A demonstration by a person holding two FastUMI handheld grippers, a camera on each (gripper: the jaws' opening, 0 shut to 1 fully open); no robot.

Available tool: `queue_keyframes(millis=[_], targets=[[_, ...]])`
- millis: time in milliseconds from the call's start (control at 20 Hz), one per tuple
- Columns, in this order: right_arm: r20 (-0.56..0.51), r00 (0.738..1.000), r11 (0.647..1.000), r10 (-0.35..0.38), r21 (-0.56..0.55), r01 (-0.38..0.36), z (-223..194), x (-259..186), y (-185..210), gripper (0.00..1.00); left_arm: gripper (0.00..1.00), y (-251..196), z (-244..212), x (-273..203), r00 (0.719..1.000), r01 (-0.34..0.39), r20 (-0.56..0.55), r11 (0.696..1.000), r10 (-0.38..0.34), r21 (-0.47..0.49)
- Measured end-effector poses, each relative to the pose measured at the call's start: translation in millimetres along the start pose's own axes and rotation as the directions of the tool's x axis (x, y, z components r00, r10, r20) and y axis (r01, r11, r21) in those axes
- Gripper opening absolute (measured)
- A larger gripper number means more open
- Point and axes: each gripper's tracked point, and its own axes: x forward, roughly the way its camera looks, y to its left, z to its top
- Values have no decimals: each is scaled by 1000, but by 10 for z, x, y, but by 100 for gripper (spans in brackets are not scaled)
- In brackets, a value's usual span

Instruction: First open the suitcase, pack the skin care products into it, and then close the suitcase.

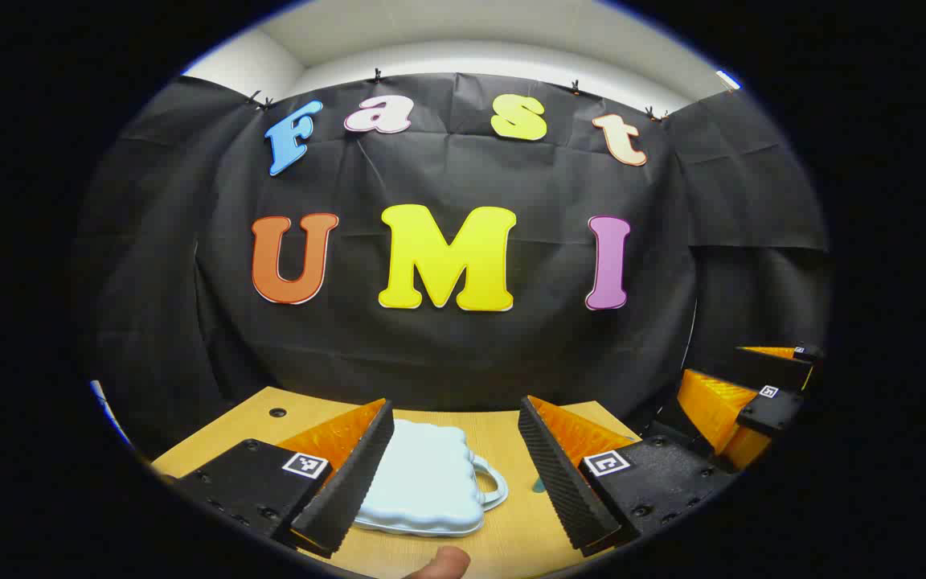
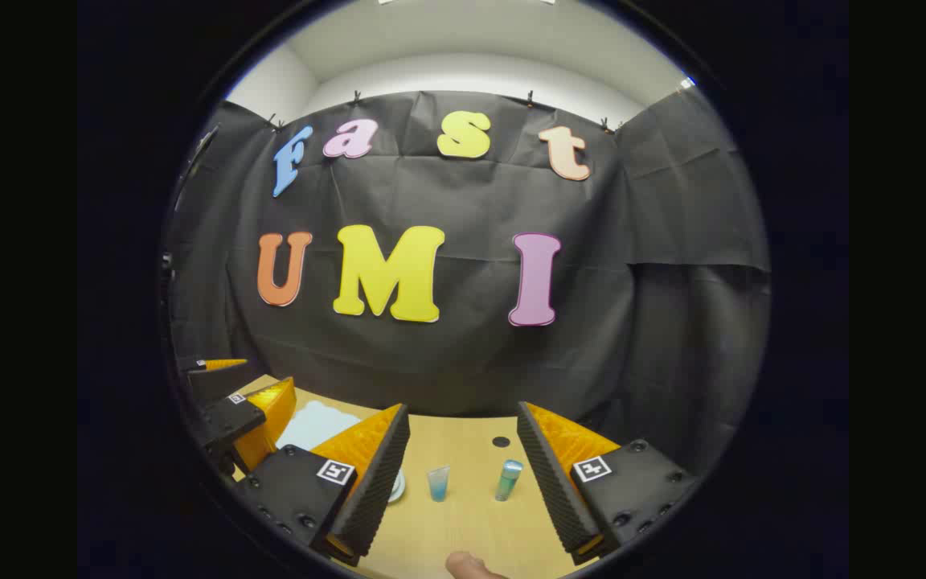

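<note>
The pale blue suitcase [image 1: 424, 482] is lying flat and closed on the wooden worktop [image 1: 527, 531], its handle [image 1: 492, 485] pointing toward the right of the left gripper view. We are seeing it framed between the fingers of the left hand-held gripper [image 1: 455, 474], which is hovering above it with the jaws spread wide and nothing between them. In the right gripper view, the skin care products are standing upright on the worktop [image 2: 463, 531]: a small blue tube [image 2: 438, 483], a taller teal bottle [image 2: 509, 479] just beside it, and a white round jar [image 2: 396, 486] partly hidden behind one finger. We are viewing them between the fingers of the right hand-held gripper [image 2: 463, 474], which is likewise released and grasping nothing. The suitcase [image 2: 314, 425] is showing farther left in this view, well apart from the products. A fingertip [image 1: 443, 563] is intruding at the lower edge of the left gripper view.
</note>
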Motion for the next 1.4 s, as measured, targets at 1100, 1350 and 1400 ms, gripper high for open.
queue_keyframes(millis=[1100,1350,1400], targets=[[-34,998,999,44,12,-44,-156,385,-252,80,99,-198,-220,167,998,-43,-50,999,43,3],[-51,999,1000,-12,-21,11,-366,506,-689,80,99,-173,-682,319,996,-71,-48,978,81,196],[-53,998,999,-32,-34,30,-405,531,-826,80,99,-181,-799,347,995,-69,-47,965,84,254]])
